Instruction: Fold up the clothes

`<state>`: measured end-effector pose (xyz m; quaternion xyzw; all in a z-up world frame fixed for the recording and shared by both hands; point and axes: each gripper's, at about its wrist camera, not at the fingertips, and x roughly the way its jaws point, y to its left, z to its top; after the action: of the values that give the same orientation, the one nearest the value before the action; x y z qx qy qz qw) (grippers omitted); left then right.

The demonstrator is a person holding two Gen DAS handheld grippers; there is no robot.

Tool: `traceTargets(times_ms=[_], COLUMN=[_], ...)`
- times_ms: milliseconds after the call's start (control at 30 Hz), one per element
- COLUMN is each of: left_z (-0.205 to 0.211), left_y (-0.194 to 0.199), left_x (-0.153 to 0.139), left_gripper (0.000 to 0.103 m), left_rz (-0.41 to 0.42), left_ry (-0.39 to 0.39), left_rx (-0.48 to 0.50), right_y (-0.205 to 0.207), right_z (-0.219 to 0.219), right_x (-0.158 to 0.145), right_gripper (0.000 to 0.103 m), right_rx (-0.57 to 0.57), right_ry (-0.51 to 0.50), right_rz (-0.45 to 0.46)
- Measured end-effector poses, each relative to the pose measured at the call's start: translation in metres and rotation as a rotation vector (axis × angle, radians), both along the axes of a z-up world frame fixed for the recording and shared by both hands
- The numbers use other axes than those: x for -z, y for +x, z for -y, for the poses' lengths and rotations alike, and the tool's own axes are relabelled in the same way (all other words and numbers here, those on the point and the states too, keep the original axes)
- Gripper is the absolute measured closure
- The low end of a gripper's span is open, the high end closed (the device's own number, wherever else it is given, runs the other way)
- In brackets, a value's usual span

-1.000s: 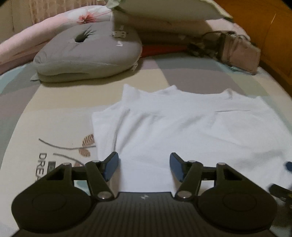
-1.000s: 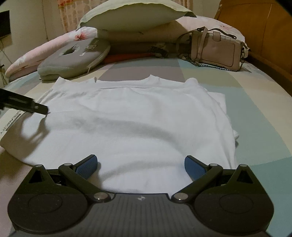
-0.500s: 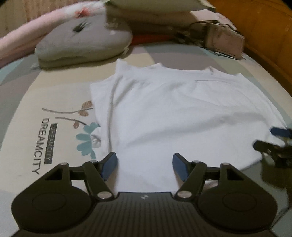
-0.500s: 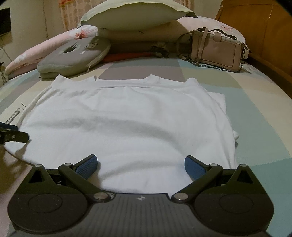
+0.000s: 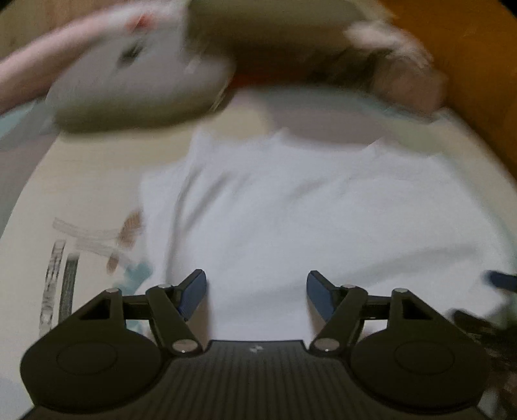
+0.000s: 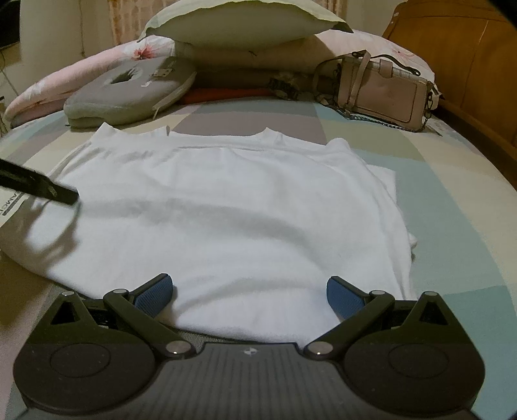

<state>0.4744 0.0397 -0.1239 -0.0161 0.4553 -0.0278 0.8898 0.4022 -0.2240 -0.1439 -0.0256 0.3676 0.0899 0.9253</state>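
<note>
**White tee flat on the bed, both grippers hovering at the hem**

So the white cotton t-shirt is spread out flat on the pastel patchwork bedsheet, collar at the far end, sleeves already tucked under at the sides. The right gripper sits at the near hem with its jaws spread wide, blue pads either side of the fabric edge, nothing pinched. Straight ahead past the jaws, beyond the collar, there's a grey ring-shaped cushion to the left and a beige leather handbag with a chain strap to the right, plus a pale green pillow stacked on top of the pile behind.

The left gripper view is pretty motion-blurred, but its jaws are clearly spread too, empty, with the shirt lying between and ahead of them. In the right wrist view, one of its dark fingers pokes in from the left, over the shirt's left edge.
</note>
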Motion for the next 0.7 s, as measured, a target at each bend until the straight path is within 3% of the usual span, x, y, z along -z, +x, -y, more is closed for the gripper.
traceTargets(times_ms=[133,367,533,700], left_z=[0.021,0.105,0.176,0.225], left_y=[0.004,0.044,0.088,0.123], left_x=[-0.022,-0.057,-0.046,-0.018], left_gripper=[0.035,0.033,0.033,0.033], left_rz=[0.022,-0.011,-0.067,-0.112], left_ry=[-0.044,-0.262,-0.381,-0.39], left_rx=[0.055,0.307,0.442,0.466], right_y=[-0.007,-0.021,-0.025,-0.029], right_z=[0.003,0.017,0.03,0.037], right_x=[-0.005,-0.018,-0.022,-0.023], right_gripper=[0.0,0.0,0.0,0.0], right_rx=[0.005,0.0,-0.001,-0.009], right_ry=[-0.011,0.006,0.028,0.035], right_rz=[-0.008,0.033,0.033,0.035])
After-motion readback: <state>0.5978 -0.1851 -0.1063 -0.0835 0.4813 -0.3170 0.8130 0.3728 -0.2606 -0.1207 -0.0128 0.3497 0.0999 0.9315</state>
